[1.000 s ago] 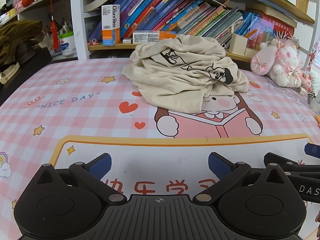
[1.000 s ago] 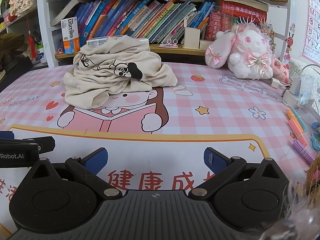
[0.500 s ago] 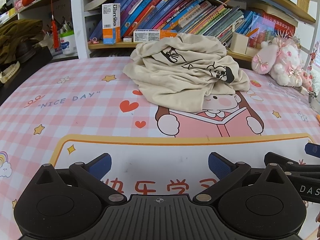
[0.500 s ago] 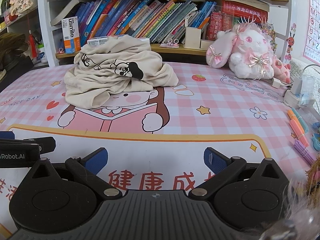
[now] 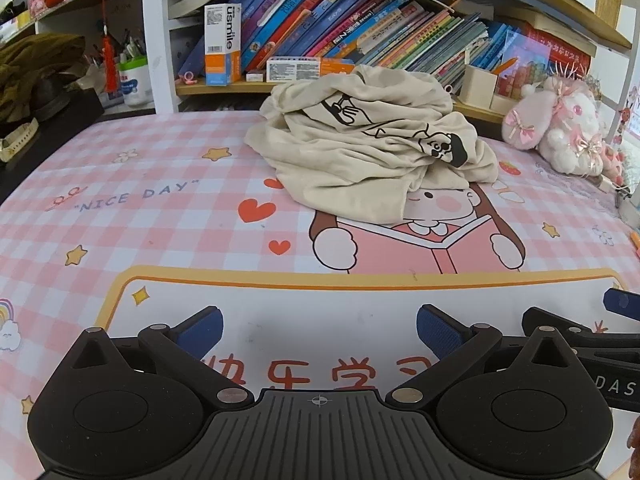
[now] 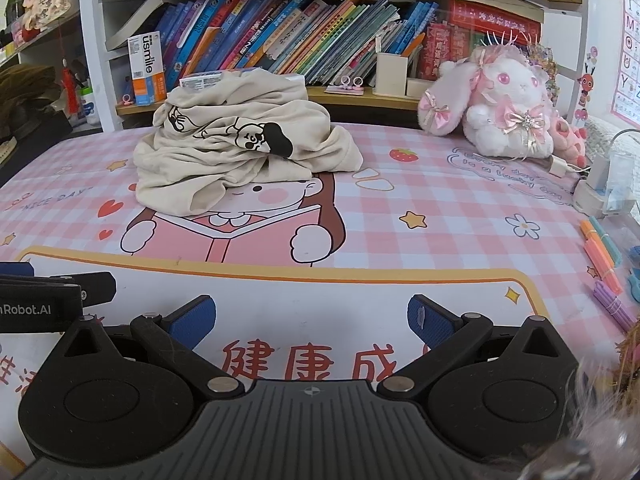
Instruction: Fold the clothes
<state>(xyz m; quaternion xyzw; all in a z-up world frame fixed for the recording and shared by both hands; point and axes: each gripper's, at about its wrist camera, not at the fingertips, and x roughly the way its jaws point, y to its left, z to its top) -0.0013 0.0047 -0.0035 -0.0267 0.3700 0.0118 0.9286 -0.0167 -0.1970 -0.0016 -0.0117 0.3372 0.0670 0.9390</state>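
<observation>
A crumpled beige T-shirt (image 5: 368, 148) with a black cartoon print lies in a heap at the far middle of the pink checked table mat (image 5: 160, 216). It also shows in the right wrist view (image 6: 240, 156). My left gripper (image 5: 318, 326) is open and empty, low over the near part of the mat, well short of the shirt. My right gripper (image 6: 312, 316) is open and empty, beside it to the right. Each gripper's side shows at the edge of the other's view.
A bookshelf (image 5: 360, 40) full of books runs behind the table. A pink plush rabbit (image 6: 500, 108) sits at the back right. Coloured pens (image 6: 604, 256) and a charger (image 6: 600, 192) lie along the right edge. Dark clothing (image 5: 36, 68) is piled at the far left.
Both grippers have edged slightly forward toward the shirt. Both stay open and the shirt has not moved.
</observation>
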